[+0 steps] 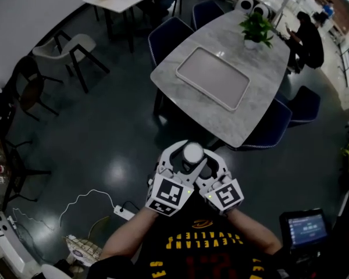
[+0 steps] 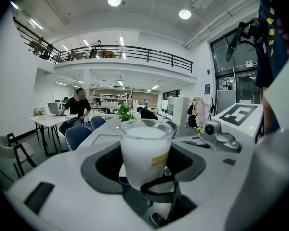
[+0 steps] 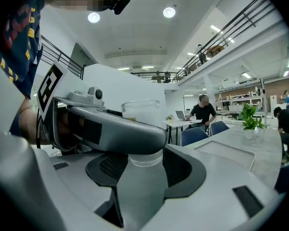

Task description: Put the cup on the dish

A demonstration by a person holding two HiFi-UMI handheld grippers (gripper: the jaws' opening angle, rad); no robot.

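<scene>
Both grippers are held close together in front of the person's torso, above the dark floor (image 1: pixel 104 150).

Left gripper (image 1: pixel 183 158): jaws set wide and closed on the cup (image 1: pixel 193 153). In the left gripper view the cup is seen upright between the 2 pads, with milky white contents reaching nearly to the rim.

Right gripper (image 1: pixel 212 166): angled in beside the left one, marker cubes nearly touching. In the right gripper view its jaws are spread. The cup's base is seen between the pads, which appear to meet it on both sides. 1 jaw of the left gripper crosses in front of the cup.

The cup is carried in the air, well apart from the dish (image 1: pixel 212 77), a pale rectangular tray lying flat on the marble table (image 1: pixel 262 106). A potted plant (image 1: pixel 256 28) is noted at the table's far end.
</scene>
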